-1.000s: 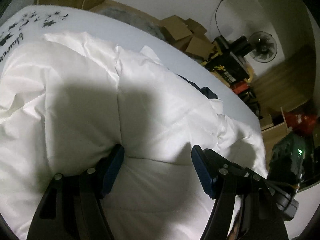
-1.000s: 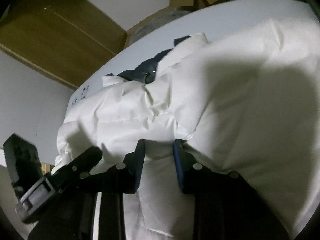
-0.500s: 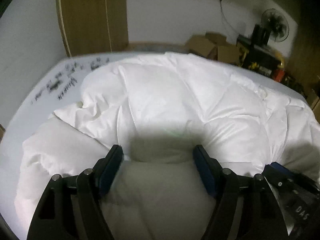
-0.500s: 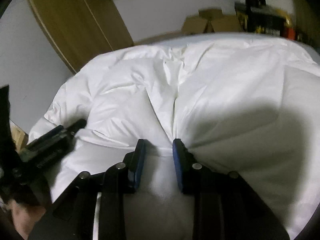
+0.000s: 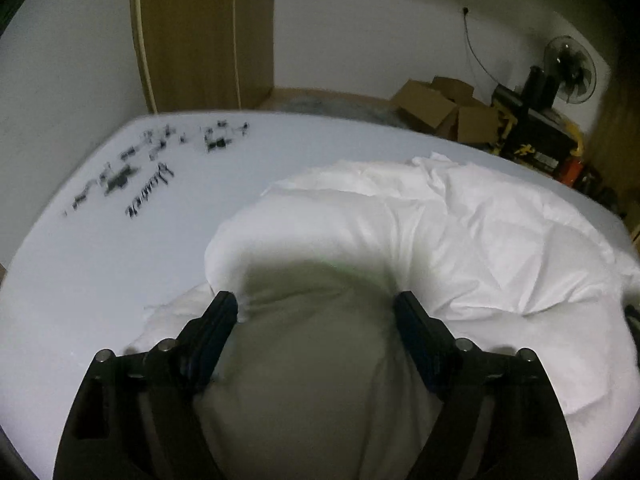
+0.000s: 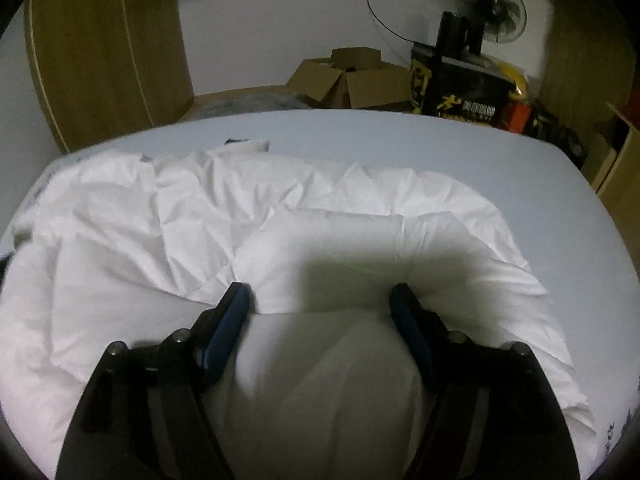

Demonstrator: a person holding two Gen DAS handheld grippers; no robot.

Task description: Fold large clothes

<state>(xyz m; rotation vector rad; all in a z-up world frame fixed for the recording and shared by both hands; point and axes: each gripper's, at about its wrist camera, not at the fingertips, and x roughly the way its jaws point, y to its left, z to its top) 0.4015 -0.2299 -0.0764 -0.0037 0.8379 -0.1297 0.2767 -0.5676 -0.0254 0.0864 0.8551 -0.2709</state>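
Garment: I see a white quilted down jacket [image 5: 460, 248] lying puffed and creased on the pale bed sheet [image 5: 120, 272]; in the right wrist view the same jacket [image 6: 200, 232] fills the near half of the bed.

Left gripper: my left gripper [image 5: 316, 306] hangs over the near fold of the jacket, pointing down at it. Its jaws are opening and stand wide apart. A shadowed bulge of white fabric lies between them; I cannot tell whether the pads touch it.

Right gripper: my right gripper [image 6: 320, 300] sits over the near fold too, angled down. Its jaws are opening, wide apart, with padded fabric rising between the blue pads [image 6: 224, 332]. No pinch on the cloth shows.

Jacket relative to grippers: the bulk spreads ahead of both grippers and to the right of the left one; its far hem lies short of the bed's far edge.

Dark detail: a bit of dark blue cloth [image 6: 234, 142] peeks out at the jacket's far left corner in the right view.

Sheet: black printed lettering [image 5: 152, 160] marks the bare sheet left of the jacket.

Room beyond the bed: cardboard boxes [image 6: 352, 78], a standing fan [image 6: 494, 6], a black-and-yellow box [image 6: 460, 88], a wooden wardrobe [image 5: 200, 32].
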